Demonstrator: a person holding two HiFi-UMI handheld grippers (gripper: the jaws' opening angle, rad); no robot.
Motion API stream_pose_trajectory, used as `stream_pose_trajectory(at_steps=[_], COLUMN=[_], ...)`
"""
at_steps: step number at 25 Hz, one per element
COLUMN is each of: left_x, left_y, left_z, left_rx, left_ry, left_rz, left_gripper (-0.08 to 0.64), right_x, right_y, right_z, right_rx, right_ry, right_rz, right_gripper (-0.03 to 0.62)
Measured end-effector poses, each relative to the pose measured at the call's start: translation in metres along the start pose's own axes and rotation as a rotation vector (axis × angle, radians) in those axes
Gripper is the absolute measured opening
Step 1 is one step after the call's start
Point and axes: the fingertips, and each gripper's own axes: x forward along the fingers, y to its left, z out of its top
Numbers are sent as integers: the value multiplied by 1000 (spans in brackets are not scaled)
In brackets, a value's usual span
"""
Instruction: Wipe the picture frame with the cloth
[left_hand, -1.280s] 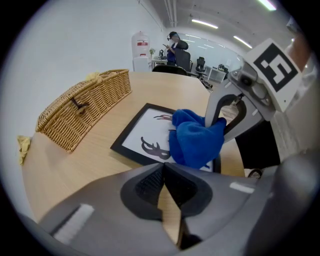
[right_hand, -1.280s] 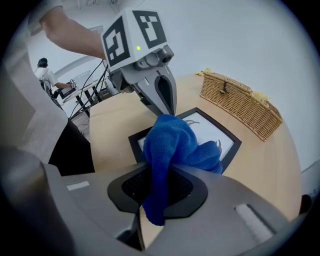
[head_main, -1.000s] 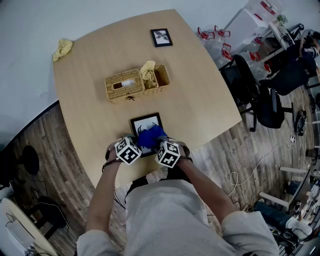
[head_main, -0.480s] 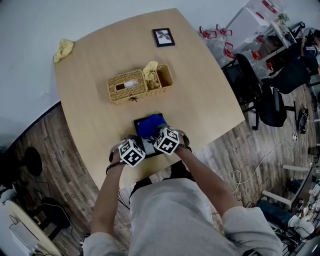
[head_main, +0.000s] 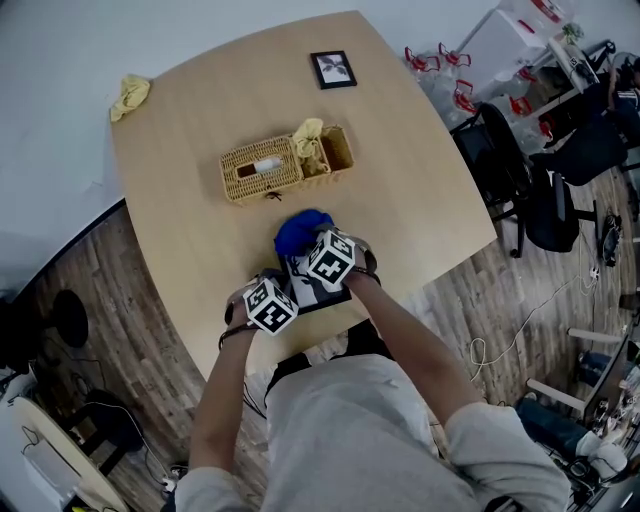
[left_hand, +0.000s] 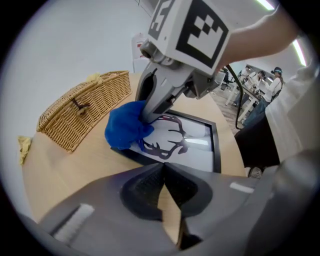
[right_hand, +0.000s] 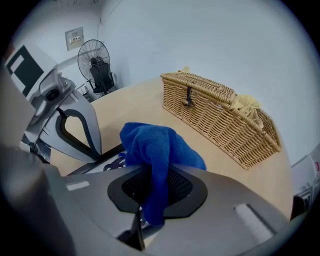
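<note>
A black picture frame (left_hand: 200, 142) with an antler print lies flat near the table's front edge; in the head view a part of the picture frame (head_main: 318, 296) shows between the two cubes. My right gripper (right_hand: 154, 176) is shut on a blue cloth (right_hand: 156, 145), which is bunched on the frame's far left corner; the blue cloth (head_main: 300, 229) shows just short of the basket. My left gripper (left_hand: 163, 169) hovers at the frame's near side, shut with nothing between its jaws. The frame's near part is hidden by the grippers.
A wicker basket (head_main: 285, 166) holding a yellow cloth stands just beyond the frame, close to the blue cloth. A small second frame (head_main: 333, 69) lies at the table's far edge and a yellow rag (head_main: 130, 95) at the far left corner. Office chairs (head_main: 545, 200) stand right of the table.
My right gripper has pushed the blue cloth across the frame away from me, from its near part to its far edge by the basket. The left gripper has drawn back slightly.
</note>
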Motion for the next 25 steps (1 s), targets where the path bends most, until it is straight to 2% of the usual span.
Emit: stream_pose_trajectory(at_steps=[5, 10, 17, 21, 25], left_x=[-1, 0, 0, -1, 0], left_y=[1, 2, 1, 1, 1], left_z=[0, -1, 0, 0, 1], left_rx=[-5, -6, -10, -10, -13], left_ry=[-7, -8, -12, -11, -10], left_rz=[-2, 0, 7, 13, 9], left_gripper=[54, 54, 54, 54, 54], right_x=[1, 7, 16, 23, 23], right_y=[-6, -7, 11, 35, 48], right_z=[11, 16, 32, 45, 50], right_rx=[16, 30, -25, -56, -100], right_ry=[-39, -49, -18, -26, -25], right_rz=[-50, -51, 38, 100, 114], right_gripper=[54, 54, 54, 54, 54])
